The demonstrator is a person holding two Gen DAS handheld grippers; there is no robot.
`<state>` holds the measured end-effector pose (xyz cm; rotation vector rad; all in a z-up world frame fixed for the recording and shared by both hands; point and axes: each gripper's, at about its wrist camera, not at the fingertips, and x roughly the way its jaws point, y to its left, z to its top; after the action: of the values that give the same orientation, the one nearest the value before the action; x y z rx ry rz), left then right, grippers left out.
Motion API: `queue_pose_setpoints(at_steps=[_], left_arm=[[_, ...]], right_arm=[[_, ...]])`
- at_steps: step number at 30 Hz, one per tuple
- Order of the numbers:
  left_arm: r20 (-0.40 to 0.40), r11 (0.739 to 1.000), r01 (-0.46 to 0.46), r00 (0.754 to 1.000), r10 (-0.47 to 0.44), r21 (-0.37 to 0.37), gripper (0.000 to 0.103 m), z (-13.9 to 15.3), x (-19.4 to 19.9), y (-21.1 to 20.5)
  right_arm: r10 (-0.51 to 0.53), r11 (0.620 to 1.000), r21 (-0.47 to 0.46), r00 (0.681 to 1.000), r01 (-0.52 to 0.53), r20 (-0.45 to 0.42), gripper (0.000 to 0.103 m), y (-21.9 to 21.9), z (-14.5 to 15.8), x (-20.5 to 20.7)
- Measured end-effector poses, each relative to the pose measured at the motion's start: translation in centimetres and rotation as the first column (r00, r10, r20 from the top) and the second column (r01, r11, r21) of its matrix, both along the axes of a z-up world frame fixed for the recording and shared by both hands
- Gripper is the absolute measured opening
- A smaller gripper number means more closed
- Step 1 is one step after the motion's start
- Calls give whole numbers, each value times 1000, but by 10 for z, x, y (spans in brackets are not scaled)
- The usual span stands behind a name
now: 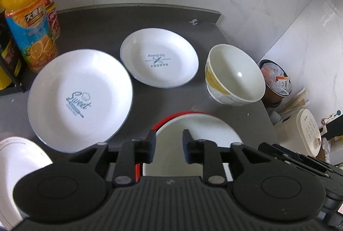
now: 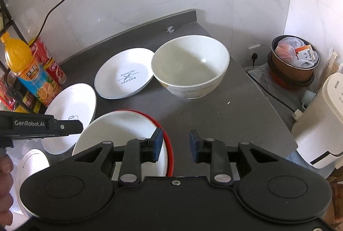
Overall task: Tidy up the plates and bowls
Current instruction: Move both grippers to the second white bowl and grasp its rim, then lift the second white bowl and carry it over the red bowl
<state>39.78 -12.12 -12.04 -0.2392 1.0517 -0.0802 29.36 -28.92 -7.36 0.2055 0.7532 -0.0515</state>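
On the dark grey counter point(image 1: 175, 100) lie two white plates: one printed "Sweet" point(image 1: 81, 98) point(image 2: 72, 106) on the left and one printed "Bakery" point(image 1: 158, 59) point(image 2: 124, 76) behind it. A large white bowl with a yellow pattern point(image 1: 233, 74) point(image 2: 190, 68) stands at the right. A red-rimmed white bowl point(image 1: 193, 130) point(image 2: 120, 136) sits nearest. My left gripper point(image 1: 169, 145) point(image 2: 70, 126) hovers open over that bowl's rim. My right gripper point(image 2: 175, 144) is open and empty, just right of the red rim. Another white dish point(image 1: 17, 162) point(image 2: 32, 162) shows at the lower left, partly hidden.
An orange juice bottle point(image 1: 25, 14) point(image 2: 27, 72) and red cans point(image 2: 49, 59) stand by a black rack at the left. The counter ends at the right; below it are a bin with rubbish point(image 2: 293, 59) and a white appliance point(image 2: 321, 121). A hand point(image 2: 5, 183) holds the left gripper.
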Motion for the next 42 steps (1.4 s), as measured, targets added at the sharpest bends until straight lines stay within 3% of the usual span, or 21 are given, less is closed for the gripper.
queue_pose_setpoints(at_steps=[10,13,19,28,42], left_arm=[[11,1000,-13,1000,13,16,34,7,21,-17],[18,1000,-14,1000,14,24,39,8,32,-25],[15,1000,-24,1000,24,18,42,5,58,-40],[-10,999,-44,999,44,-9,42,-14,97,-70],[-112,993,-111,988,105,-44,41,-56,142,-93]], right_arm=[[57,996,63,998,-60,39,28,-18,9,11],[50,997,58,997,-53,58,40,-32,10,20],[35,997,67,996,-40,78,41,-61,8,41],[14,995,103,998,-21,63,41,-101,-8,70],[20,991,130,1000,-20,7,41,-118,-33,114]])
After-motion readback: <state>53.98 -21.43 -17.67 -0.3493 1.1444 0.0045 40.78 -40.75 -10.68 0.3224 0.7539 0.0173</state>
